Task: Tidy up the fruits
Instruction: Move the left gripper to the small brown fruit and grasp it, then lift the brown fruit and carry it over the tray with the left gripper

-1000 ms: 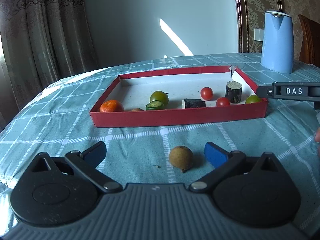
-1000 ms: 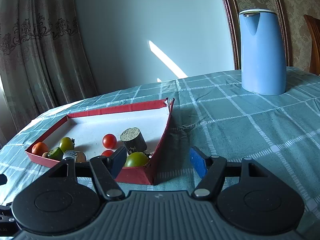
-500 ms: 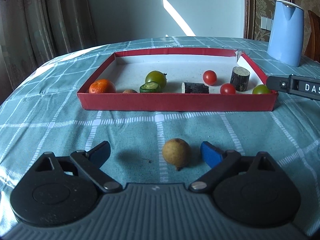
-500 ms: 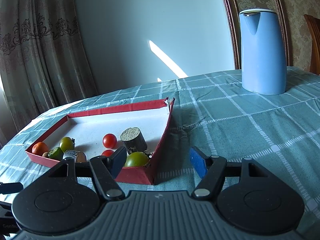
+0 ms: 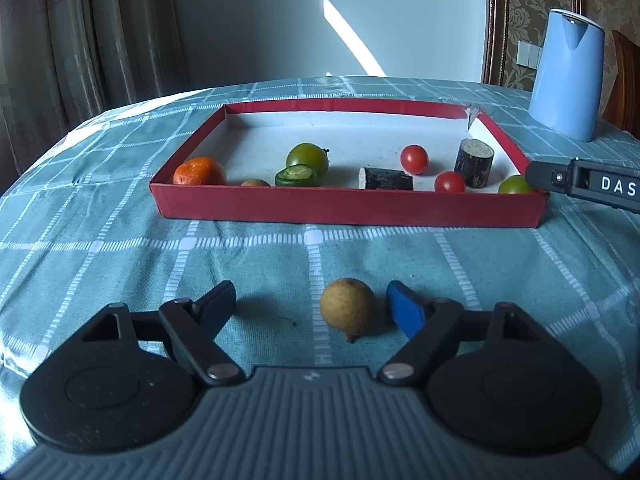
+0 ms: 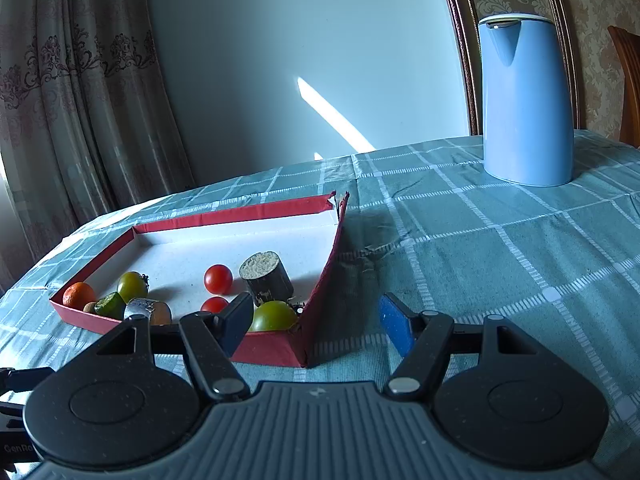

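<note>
A round brown fruit (image 5: 348, 308) lies on the teal checked cloth between the fingers of my left gripper (image 5: 312, 308). Its jaws are closing; the blue pad (image 5: 404, 312) is close on the fruit's right, the dark one stands well off to its left, and neither presses it. Beyond is a red tray (image 5: 348, 212) holding a tangerine (image 5: 199, 172), green tomatoes (image 5: 307, 159), red cherry tomatoes (image 5: 414, 159), a cucumber piece (image 5: 296, 176) and dark cylinder pieces (image 5: 474, 163). My right gripper (image 6: 316, 324) is open at the tray's near right corner (image 6: 308, 344), holding nothing.
A tall blue kettle (image 6: 526, 100) stands on the cloth at the back right, with a wooden chair (image 6: 628, 80) behind it. Curtains hang at the left. The body of the right gripper (image 5: 580, 182) reaches in at the tray's right end. A second green tomato (image 6: 274, 316) sits in that corner.
The left gripper's fingers have drawn inward around the brown fruit, and its view has tipped down slightly toward the cloth. The right gripper's view is unchanged.
</note>
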The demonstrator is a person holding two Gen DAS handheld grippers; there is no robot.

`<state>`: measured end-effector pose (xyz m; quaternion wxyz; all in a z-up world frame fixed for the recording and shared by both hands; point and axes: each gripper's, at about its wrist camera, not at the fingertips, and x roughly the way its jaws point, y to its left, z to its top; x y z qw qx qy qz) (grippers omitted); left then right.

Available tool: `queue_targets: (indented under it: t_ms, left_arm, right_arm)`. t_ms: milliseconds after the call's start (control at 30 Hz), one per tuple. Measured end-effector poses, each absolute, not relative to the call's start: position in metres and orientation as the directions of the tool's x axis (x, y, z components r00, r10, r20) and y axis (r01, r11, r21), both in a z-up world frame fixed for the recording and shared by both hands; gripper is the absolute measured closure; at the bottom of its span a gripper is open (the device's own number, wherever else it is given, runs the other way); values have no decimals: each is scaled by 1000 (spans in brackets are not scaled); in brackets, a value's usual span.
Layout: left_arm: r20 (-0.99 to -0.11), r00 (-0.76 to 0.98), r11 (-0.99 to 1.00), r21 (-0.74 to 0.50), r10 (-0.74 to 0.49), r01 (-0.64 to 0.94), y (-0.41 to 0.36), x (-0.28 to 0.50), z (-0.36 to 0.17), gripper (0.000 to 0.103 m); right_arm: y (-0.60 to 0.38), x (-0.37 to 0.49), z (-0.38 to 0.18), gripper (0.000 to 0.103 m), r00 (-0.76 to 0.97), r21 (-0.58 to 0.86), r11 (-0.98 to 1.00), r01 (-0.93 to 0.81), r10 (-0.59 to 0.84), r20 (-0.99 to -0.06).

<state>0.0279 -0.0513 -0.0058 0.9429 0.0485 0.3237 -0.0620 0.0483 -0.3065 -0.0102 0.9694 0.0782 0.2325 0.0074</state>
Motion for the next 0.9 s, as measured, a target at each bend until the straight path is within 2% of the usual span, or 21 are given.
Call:
queue_targets:
  t_ms: [67,267,367,433,667,867,900]
  left_arm:
    - [-614,784,987,49,-94,156,-52,27,-5,29]
    - [-613,784,986,48,-96,159,-52,27,-5,30]
    - [-611,785,985,46,-104,166,-53,26,-5,35]
    - [-609,786,984,43,-111,172,-53,25,-4,43]
    - [-607,785,982,33,-127,184,-53,24,-3,54]
    - [-603,786,983,22,-133,183,-47,20,-2,76]
    - [-603,787,984,19,-131,178,-46,20,-2,76]
  right_arm:
    - [-306,48,-10,34,892,156,988,22,51,-449]
    - [-306,49,-10,34,892,156,988,22,51,-449]
    - [-306,49,-11,34,892,156,988,22,51,-450]
    - [-306,49,-10,34,892,155,988,22,51,-449]
    - [-306,49,-11,34,891,155,988,22,51,-451]
    - [-306,49,-11,34,892,154,988,22,51,-450]
    - [-306,49,-11,34,892,155,988,22,51,-450]
